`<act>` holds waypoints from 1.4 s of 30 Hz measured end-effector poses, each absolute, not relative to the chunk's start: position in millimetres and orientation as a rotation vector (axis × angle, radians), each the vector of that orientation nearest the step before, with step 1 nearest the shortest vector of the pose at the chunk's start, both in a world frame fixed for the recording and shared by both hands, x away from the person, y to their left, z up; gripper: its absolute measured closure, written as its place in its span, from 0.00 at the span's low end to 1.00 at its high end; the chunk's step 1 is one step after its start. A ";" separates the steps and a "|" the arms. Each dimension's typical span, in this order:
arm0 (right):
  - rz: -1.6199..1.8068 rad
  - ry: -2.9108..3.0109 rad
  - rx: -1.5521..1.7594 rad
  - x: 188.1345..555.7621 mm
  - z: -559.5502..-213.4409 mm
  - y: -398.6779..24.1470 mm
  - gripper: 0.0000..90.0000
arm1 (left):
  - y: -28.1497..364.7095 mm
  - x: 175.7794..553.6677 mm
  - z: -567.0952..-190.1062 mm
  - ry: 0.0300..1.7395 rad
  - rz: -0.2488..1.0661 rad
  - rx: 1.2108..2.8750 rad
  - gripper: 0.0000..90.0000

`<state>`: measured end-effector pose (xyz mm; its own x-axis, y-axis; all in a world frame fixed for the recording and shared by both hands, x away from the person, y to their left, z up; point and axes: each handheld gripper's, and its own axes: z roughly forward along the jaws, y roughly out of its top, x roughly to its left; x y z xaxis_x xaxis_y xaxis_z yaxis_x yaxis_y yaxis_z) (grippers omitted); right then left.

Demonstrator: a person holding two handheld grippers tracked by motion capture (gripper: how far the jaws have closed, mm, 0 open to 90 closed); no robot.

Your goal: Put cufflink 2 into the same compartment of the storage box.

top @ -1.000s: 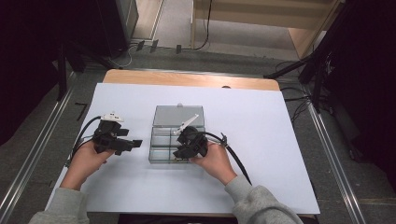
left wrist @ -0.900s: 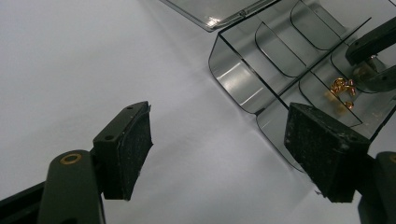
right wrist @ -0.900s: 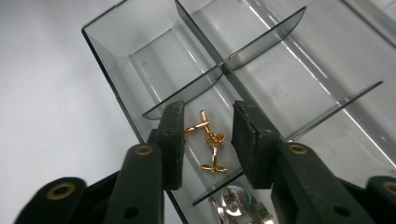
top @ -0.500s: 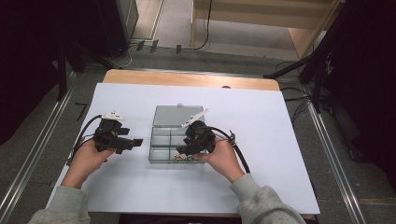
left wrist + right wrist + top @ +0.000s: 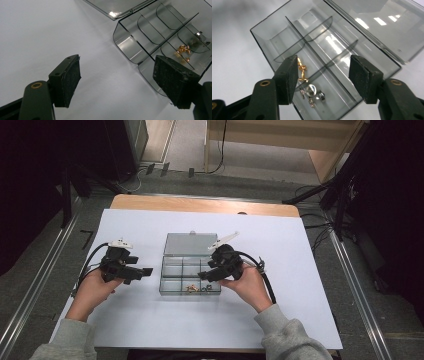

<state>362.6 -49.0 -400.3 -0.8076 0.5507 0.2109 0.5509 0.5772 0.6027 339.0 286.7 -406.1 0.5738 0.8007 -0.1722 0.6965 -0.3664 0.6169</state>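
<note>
Centrally, my smoky clear compartment box [image 5: 190, 272] lies lid-open, gold bits [image 5: 302, 70] and silver rings [image 5: 313, 93] inside; right gripper [image 5: 323, 75] just widened, empty; left gripper [image 5: 125, 77] wide.

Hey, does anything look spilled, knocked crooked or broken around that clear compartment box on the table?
Nothing stands out. The compartment box sits square on the white table, lid open flat behind it. The gold pieces and silver pieces lie inside their compartments, none spilled outside.

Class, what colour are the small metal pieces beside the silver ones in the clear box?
Gold pieces; the right gripper view shows them best.
</note>
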 end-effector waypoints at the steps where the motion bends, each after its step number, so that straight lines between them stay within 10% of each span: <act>1: -1.070 -2.790 -0.974 363.1 -400.3 -50.8 0.44 | 286.8 338.9 -406.1 1.191 0.206 2.149 0.26; 42: -1.090 -2.837 -1.157 389.4 -418.1 -134.7 0.26 | 291.3 344.3 -411.4 1.226 0.223 2.165 0.25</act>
